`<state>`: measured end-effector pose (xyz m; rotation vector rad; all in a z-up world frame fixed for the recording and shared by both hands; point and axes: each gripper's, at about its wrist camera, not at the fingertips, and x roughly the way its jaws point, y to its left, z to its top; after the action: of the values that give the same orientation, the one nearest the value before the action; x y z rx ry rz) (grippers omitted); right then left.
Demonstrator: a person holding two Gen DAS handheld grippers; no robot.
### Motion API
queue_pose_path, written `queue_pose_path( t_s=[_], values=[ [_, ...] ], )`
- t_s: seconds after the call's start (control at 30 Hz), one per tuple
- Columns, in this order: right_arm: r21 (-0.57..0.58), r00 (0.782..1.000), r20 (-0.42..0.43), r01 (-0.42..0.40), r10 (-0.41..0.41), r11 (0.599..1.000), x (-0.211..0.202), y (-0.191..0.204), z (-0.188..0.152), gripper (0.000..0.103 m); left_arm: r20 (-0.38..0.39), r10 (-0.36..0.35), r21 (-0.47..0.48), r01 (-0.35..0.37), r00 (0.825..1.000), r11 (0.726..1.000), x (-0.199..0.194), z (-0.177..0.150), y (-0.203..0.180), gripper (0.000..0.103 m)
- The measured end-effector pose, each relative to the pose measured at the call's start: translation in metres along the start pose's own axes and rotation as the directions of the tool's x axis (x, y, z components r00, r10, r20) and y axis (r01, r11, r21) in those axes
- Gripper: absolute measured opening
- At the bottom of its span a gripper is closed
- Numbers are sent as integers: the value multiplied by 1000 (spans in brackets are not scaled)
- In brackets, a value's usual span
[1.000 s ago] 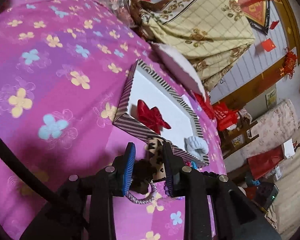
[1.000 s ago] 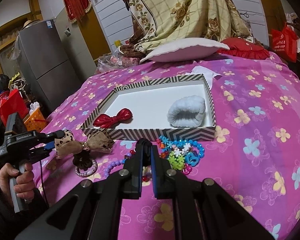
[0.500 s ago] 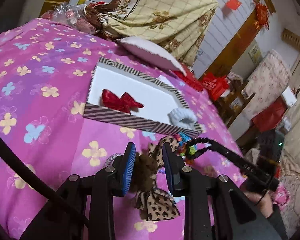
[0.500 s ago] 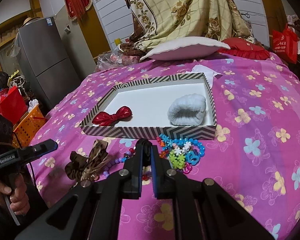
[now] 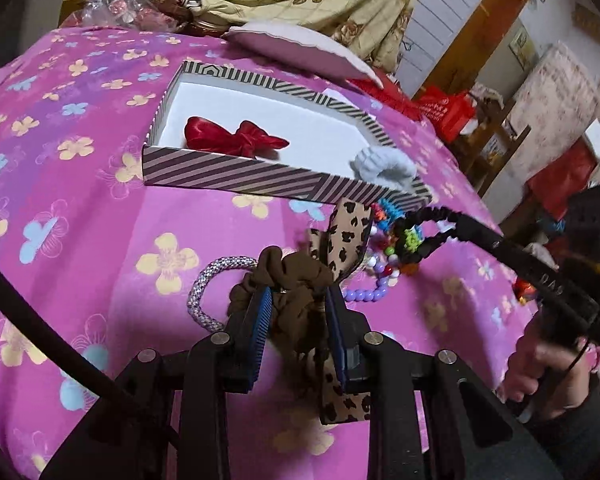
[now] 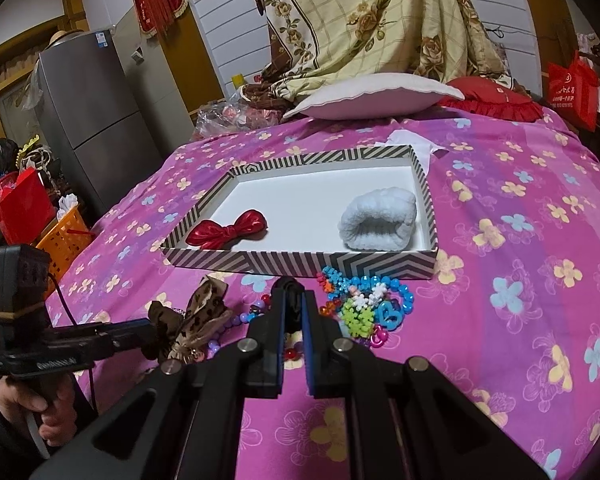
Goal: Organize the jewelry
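Surface: bed covered with a magenta sheet printed with yellow and blue flowers. At its far end a white pillow, a red frilled cushion and a cream floral quilt heaped against a white slatted wall. Grey refrigerator on the left of the room; orange plastic basket and red bags beside it.

Mid-bed: shallow rectangular box with black-and-white striped walls and white floor. Inside it, a glossy red bow at the left and a fluffy white scrunchie at the right, well apart.

In front of the box's near wall, on the sheet: pile of multicoloured bead bracelets, a lilac bead strand, a braided silver-lilac hair tie.

Left gripper: fingers clamped on a brown scrunchie with leopard-print bow, held just above the sheet, short of the box.

Right gripper: fingers closed together, pinching a black elastic band over the bead pile; it blocks part of the beads from view
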<state>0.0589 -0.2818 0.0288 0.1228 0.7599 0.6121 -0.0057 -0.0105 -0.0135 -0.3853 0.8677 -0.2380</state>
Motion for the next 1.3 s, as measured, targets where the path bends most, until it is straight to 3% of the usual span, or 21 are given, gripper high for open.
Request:
queue_pose_path(
  t_s=[0.07,0.33,0.43,0.57,0.67,0.9,0.93,1.3],
  values=[
    [1,1000,1,0,0,1000,0,0,0,7,4,7,6,-7,1000,1000,0,-1,0,0],
    [-1,1000,3,-2,2,1000,-1,0,0,7,33,15,32,-16,999,999,-6,2,-2,0],
    [1,1000,3,-2,2,1000,-1,0,1,7,31,50,36,-51,998,998,-5,2,-3,0],
    [-2,1000,1,-1,1,1000,-1,1,1,7,40,75,21,-76,996,997,-5,3,0,12],
    [-2,1000,0,0,0,1000,-1,1,1,7,19,82,5,-82,996,997,1,2,3,12],
    [5,1000,5,4,-4,1000,-2,1,0,7,-11,80,69,-79,997,994,12,-2,-7,8],
    [7,1000,6,5,-5,1000,-2,1,0,8,-9,78,76,-78,997,994,11,-3,-8,0],
    [12,999,49,4,-5,1000,-10,-1,3,8,122,-19,47,13,992,999,-20,8,-6,0]
  ],
)
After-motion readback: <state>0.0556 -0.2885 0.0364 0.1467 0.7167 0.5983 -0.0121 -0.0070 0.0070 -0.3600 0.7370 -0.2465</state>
